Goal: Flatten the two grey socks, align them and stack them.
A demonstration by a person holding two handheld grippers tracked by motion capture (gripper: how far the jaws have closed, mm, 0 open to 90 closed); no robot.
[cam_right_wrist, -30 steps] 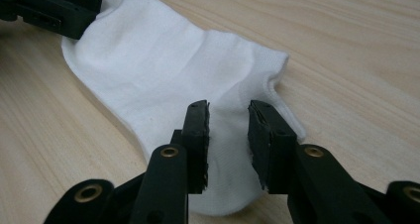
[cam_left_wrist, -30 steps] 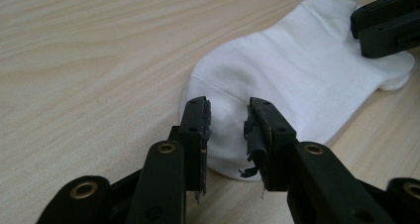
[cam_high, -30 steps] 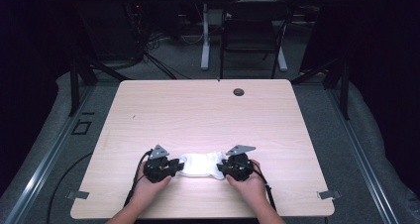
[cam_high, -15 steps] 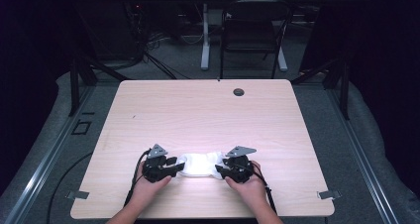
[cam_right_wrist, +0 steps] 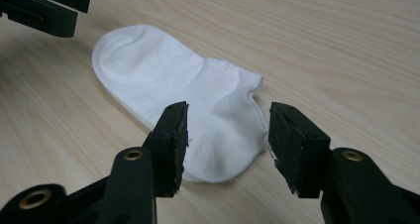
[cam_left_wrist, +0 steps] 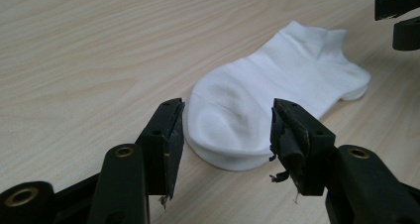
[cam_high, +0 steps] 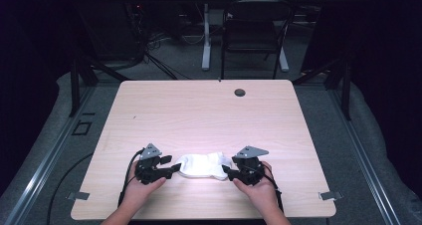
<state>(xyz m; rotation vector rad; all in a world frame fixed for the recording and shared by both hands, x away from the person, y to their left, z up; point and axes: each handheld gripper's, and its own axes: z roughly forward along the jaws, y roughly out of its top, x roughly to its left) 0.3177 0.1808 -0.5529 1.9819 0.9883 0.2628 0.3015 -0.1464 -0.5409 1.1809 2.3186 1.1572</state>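
Overhead, a white ankle sock lies flat near the front edge of the light wooden worktop, between the two hands. The left claw sits just at the sock's left end and the right claw just at its right end, both pointing inward; a small dark round cap is set into the worktop's far edge, well apart from the sock.

Along the left claw, the jaws have just been opening and stand wide apart, pads clear of the cloth, with the rounded toe end of the sock lying on the wood beyond the gap. The other claw's black tips show at the upper right, past the sock's cuff.

Along the right claw, the jaws have likewise just been opening and gape wide. The sock rests on the wood beyond them, probably untouched, though the near jaw hides part of its edge.
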